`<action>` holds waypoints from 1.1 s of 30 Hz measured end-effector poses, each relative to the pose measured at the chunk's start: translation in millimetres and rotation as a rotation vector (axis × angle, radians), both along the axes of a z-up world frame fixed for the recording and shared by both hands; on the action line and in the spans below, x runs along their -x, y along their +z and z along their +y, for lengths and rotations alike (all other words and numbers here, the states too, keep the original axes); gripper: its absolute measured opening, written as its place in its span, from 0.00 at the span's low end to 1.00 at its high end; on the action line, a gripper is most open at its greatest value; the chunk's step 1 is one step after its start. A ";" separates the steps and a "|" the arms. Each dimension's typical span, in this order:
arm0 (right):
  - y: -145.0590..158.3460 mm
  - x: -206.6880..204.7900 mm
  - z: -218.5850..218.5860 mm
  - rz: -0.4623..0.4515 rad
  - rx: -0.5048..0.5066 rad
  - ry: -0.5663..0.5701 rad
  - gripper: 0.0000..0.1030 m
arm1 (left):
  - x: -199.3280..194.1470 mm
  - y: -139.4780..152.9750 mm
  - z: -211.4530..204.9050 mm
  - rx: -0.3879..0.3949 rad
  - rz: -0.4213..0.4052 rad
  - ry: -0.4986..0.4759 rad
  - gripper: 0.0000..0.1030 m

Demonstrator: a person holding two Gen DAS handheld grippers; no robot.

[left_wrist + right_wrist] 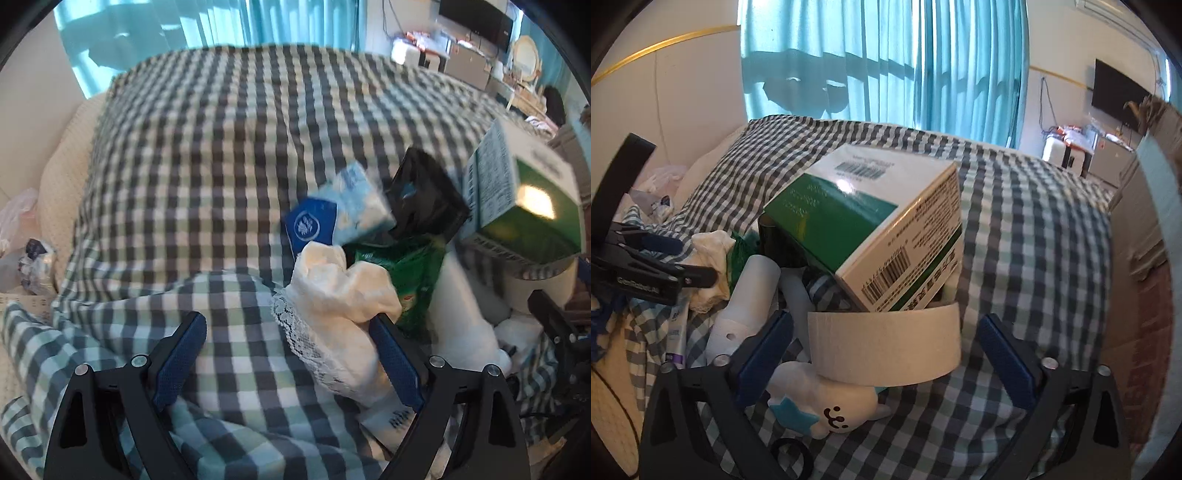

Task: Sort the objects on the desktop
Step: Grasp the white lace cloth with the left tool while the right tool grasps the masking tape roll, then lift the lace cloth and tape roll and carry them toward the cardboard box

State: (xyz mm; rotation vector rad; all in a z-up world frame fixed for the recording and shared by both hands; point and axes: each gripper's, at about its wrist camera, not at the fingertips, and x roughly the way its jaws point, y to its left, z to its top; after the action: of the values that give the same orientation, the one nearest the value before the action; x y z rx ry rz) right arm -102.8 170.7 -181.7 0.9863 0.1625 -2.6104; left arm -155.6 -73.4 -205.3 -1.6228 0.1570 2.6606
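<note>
Across a checked cloth [1027, 236] draped over a bed lies a heap of small items, bunched toward the cloth's near edge. Largest: green-and-white box [882, 221], tilted, propped on the heap, barcode end facing the right wrist camera. Below it, touching its lower edge, a tape roll [886, 343] on its side. Under the roll, a white figurine [831, 406] with a blue star and a small face. Left of the roll, a white bottle [753, 291] lying at a slant.

Left wrist view: cream lace cloth [340, 295] crumpled at the heap's left side; behind it a blue tissue pack [343, 206], a black pouch [424, 195], a green packet [410, 273].

Right gripper [886, 354]: jaws spread, straddling the tape roll, pads apart from it on both sides. Left gripper [288, 350]: jaws spread; its right finger [395, 362] lies against the lace cloth, bare checked cloth between the fingers. No item pinched by either.
</note>
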 end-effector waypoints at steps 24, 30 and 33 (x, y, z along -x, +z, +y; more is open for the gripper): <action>42.2 -26.9 22.7 0.097 0.076 -0.014 0.80 | -43.6 37.9 35.5 -0.066 0.176 -0.186 0.17; 60.3 -35.2 21.4 0.135 0.095 -0.001 0.80 | -43.4 52.1 48.8 -0.105 0.232 -0.213 0.17; 69.8 -41.6 24.0 0.160 0.111 0.001 0.80 | -47.0 68.6 49.9 -0.105 0.276 -0.198 0.17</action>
State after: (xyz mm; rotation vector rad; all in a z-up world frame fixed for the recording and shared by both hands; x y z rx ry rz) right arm -61.2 194.7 -111.8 0.7400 0.0566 -2.6645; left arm -108.6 -23.5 -136.7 -1.1416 0.1694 2.6731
